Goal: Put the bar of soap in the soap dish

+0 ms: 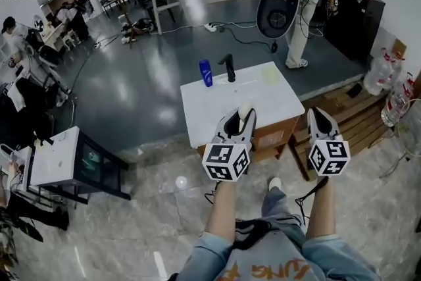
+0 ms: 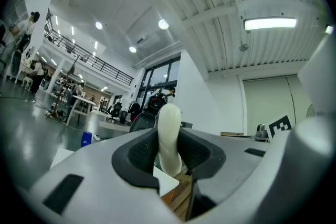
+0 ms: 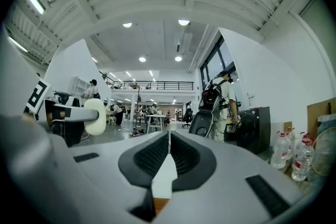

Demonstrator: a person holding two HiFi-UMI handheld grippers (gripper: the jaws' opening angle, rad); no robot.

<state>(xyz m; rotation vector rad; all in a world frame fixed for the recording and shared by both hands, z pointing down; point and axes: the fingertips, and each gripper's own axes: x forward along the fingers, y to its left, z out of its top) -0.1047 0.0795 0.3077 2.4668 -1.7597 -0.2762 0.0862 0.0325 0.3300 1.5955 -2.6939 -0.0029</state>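
Bar of soap [image 2: 169, 136] stands upright, pinched in the left hand-held gripper [image 1: 240, 120], held just short of the table [image 1: 217, 108]. Right hand-held gripper [image 1: 320, 117] closed, empty. Pale flat item [image 1: 271, 76], maybe the dish, lies ahead, rightward.

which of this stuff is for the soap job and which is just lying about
For the job: bar of soap, clamped in the left gripper; pale flat thing on the white table, possibly the soap dish.
Just lying about: blue bottle, black upright object, water bottles, wooden pallet.
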